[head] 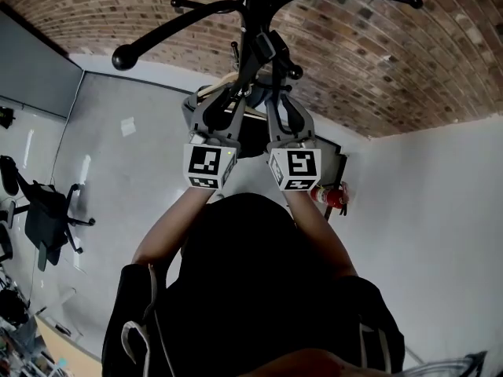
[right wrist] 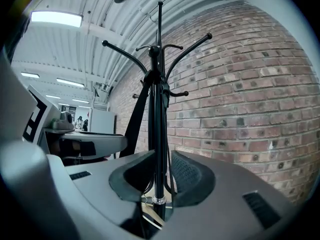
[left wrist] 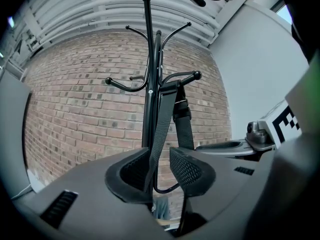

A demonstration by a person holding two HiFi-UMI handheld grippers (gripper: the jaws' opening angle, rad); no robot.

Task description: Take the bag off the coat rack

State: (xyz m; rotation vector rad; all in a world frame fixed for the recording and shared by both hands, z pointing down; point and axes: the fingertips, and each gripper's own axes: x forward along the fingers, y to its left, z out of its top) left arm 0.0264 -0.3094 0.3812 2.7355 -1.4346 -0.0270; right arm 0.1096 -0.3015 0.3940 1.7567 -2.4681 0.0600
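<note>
The black coat rack (head: 253, 6) stands against a brick wall, right in front of me. A black bag strap (left wrist: 162, 124) hangs from one of its hooks (left wrist: 194, 75); a second length with a buckle (left wrist: 182, 115) hangs beside it. My left gripper (left wrist: 160, 171) is open, and the strap runs down between its jaws. My right gripper (right wrist: 159, 176) is open too, its jaws standing on either side of the rack's pole (right wrist: 159, 109), with the strap (right wrist: 136, 119) to their left. In the head view both grippers (head: 234, 96) (head: 277, 96) are raised side by side at the pole. The bag's body is hidden.
The brick wall (head: 377, 61) is close behind the rack. An office chair (head: 47, 214) stands on the grey floor at the left, and a red extinguisher (head: 334, 196) sits by the white wall at the right. Rack hooks (head: 124, 56) jut out above the grippers.
</note>
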